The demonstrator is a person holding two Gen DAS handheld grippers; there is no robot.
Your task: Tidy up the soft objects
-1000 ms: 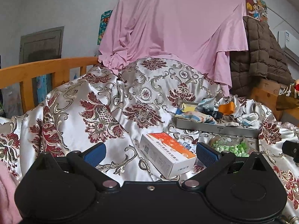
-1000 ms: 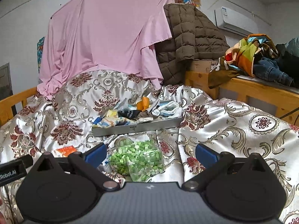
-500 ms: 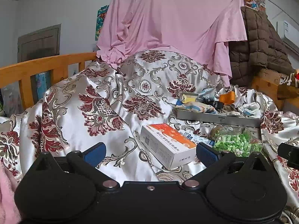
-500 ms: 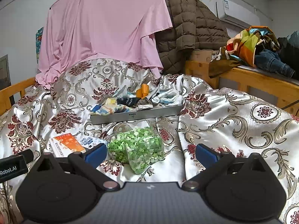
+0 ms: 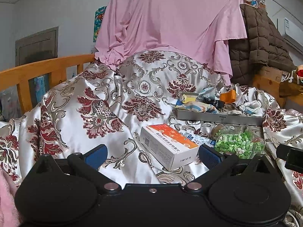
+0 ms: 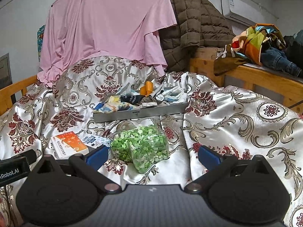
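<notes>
Hovering spread wide and empty over the floral quilt [image 6: 236, 117], the right gripper [image 6: 152, 154] is lined up with the bag of green pieces [image 6: 140, 145] just ahead; the left gripper [image 5: 151, 154], equally agape and empty, faces an orange-and-white box [image 5: 168, 145]. Beyond, socks [image 6: 170, 94] are heaped in a metal tray [image 6: 140, 112].

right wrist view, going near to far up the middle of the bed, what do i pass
Open right hand-held gripper → clear bag of green bits → metal tray of soft items → pink sheet hung at the back.
</notes>
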